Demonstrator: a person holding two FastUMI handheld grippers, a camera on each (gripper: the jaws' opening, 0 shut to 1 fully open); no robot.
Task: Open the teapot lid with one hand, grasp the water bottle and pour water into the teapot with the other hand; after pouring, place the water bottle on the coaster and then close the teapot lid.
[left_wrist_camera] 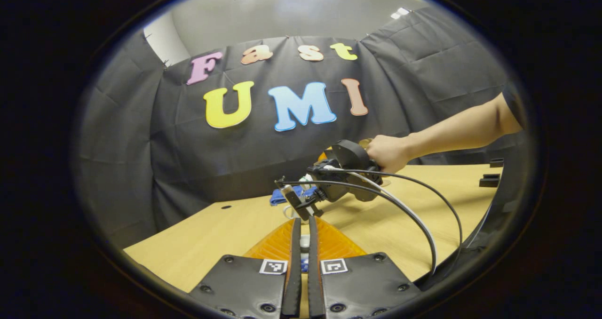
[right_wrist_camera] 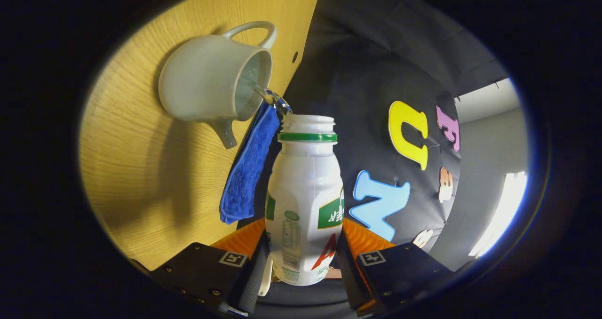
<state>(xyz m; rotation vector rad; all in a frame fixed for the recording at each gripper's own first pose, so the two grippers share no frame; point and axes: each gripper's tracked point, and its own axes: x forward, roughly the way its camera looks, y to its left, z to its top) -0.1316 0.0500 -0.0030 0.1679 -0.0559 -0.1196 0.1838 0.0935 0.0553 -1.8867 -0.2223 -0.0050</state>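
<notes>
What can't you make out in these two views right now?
- Lid: left gripper view, mostly hidden between the left hand-held gripper's fingers.
- Water level in teapot: right gripper view, shadowed inside.
- Water left in bottle: right gripper view, opaque wall.
- Left gripper view: right hand-held gripper blocks the teapot.

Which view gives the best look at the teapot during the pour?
The right gripper view: the teapot shows whole, with handle, spout and open mouth, as water runs into it from the water bottle held by the right gripper. The left gripper view has only a small white bit behind that gripper, too hidden to judge.
</notes>
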